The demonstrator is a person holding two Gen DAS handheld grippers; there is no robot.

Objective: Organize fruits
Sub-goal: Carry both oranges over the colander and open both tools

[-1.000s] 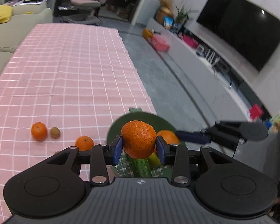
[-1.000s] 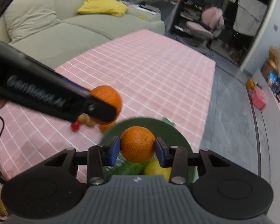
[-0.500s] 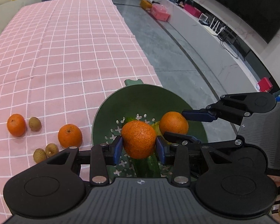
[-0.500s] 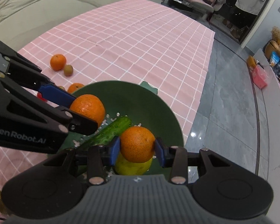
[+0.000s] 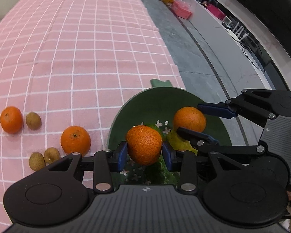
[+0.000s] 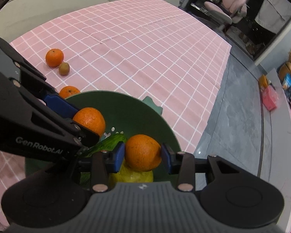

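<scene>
Oranges, firm, round and likely slippery, sit pinched across their middles, one in the left gripper [image 5: 144, 153] and one in the right gripper [image 6: 143, 157], both over the green bowl [image 6: 126, 104].

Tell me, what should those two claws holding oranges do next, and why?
Probably open and let go. The left claw and right claw each grip an orange right above the green bowl, so both fruits should drop in beside the lemon.
</scene>
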